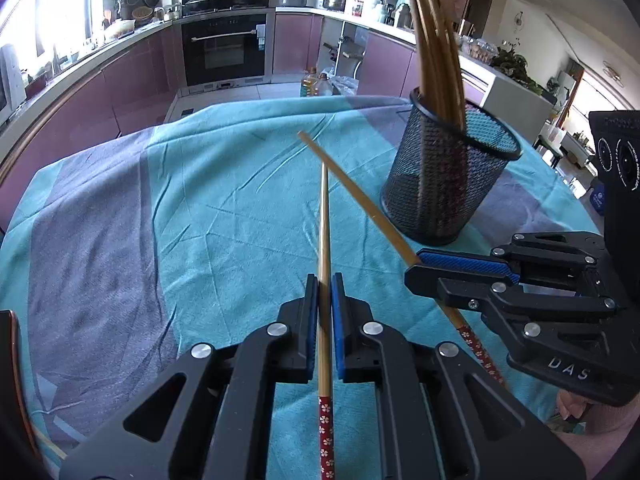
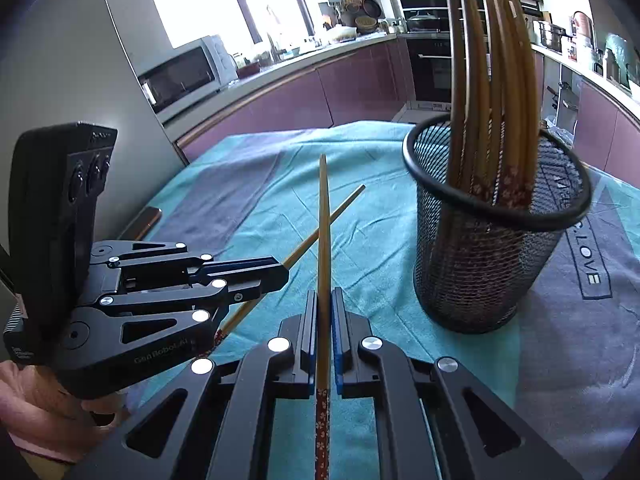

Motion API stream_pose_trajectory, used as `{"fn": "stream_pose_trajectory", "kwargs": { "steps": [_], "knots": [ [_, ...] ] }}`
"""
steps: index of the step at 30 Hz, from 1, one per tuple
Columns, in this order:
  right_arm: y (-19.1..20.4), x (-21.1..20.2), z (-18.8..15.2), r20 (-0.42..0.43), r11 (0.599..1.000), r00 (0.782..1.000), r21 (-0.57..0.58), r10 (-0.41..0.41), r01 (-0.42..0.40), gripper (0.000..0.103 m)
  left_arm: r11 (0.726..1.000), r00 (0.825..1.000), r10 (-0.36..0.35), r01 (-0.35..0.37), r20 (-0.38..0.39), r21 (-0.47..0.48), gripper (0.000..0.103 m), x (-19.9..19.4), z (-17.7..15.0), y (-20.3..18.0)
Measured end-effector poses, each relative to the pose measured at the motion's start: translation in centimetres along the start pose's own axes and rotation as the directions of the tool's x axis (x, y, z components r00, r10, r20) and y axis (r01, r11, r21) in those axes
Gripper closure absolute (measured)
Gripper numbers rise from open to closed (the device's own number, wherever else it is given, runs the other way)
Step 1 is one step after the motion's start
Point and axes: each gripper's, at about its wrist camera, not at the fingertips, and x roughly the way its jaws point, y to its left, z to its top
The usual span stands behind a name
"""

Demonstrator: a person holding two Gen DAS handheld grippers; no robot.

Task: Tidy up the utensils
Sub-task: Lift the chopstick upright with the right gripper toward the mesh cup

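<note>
1. Left wrist view: the left gripper (image 1: 325, 280) is clamped on one chopstick (image 1: 325, 216), its blue pads pressing the bamboo shaft from both sides. The plain tip points forward over the teal tablecloth (image 1: 224, 216), and the red flowered end trails back under the camera. To the right, the right gripper (image 1: 416, 266) is closed on a second chopstick (image 1: 352, 188), which slants up and to the left so that its tip crosses past the tip of the first. The mesh holder (image 1: 448, 184) stands upright on the cloth just beyond the right gripper, well apart from the left one.

2. Right wrist view: the right gripper (image 2: 325, 296) pinches its chopstick (image 2: 324, 216) between closed pads. The left gripper (image 2: 280, 272) enters from the left with its own chopstick (image 2: 328, 220) angled under the first. The mesh holder (image 2: 488, 264) is near, ahead and to the right.

3. Step in hand, as I judge it: both sticks are lifted and carried, not yet dropped in. The next move calls for swinging each stick upright over the holder's rim, flowered end down like the others, then parting the pads.

4. Count: two grippers, two held chopsticks, one holder. The holder carries roughly eight chopsticks, though the bundle overlaps and blurs, so the number is uncertain.
</note>
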Motion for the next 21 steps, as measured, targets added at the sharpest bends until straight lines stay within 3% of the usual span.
{"fn": "stream_pose_trajectory", "kwargs": {
  "steps": [21],
  "knots": [
    [0.0,-3.9,0.5,0.101,1.000,0.994,0.000,0.031,-0.031,0.097,0.997,0.995,-0.072,0.073,0.072,-0.007,0.096,-5.2,0.4,1.1]
  ]
}}
